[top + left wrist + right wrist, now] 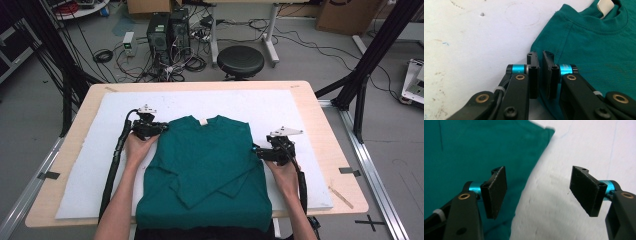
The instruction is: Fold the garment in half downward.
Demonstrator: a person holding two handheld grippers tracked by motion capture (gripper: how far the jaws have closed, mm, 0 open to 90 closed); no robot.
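The green T-shirt [205, 165] lies flat on the white sheet [100, 165] of the bench. Its neck label [604, 6] is blank. The left gripper [540, 56] has its jaws clenched at the shirt's shoulder edge; whether cloth is pinched I cannot tell. The right gripper [537, 187] has its jaws released wide over the other edge

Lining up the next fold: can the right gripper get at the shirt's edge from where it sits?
Probably yes. The right gripper is open, its fingers astride the shirt edge, one over cloth, one over the white mat. Nothing lies between them and the edge. The left gripper is shut at the far shoulder, out of the way.
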